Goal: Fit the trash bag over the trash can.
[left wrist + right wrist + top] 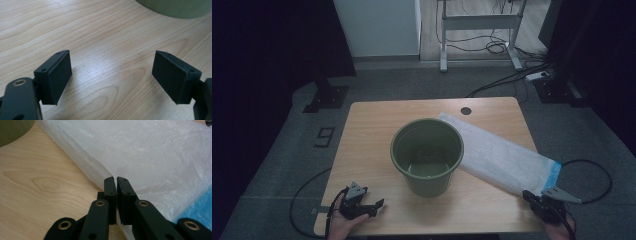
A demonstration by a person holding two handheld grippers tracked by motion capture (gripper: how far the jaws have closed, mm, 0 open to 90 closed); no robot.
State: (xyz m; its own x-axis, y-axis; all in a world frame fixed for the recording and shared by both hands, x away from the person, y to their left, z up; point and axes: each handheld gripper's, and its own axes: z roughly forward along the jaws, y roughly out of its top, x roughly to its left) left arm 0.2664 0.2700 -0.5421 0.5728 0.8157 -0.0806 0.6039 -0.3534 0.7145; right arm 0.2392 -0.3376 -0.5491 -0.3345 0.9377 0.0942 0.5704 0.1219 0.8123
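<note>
The right tool (116, 178) was nearly clenched, its jaws w/ only a thin slit between them, and the edge of the white plastic bag (150, 152) ran into that slit. It looked pinched there, prob. so the bag could be lifted and opened over the bucket; a firm hold I cannot confirm. In the high view this tool (532, 196) stood at the near right corner of the desk (367, 130), at the bag's near end (502, 160) where a blue strip showed. The left tool (112, 75) was released, jaws wide apart over bare wood, nothing between them; it (377, 204) seemed parked near the front left, approx. ready to help. The green bucket (428, 155) stood upright in the middle, between both tools, touching the bag's long side.
</note>
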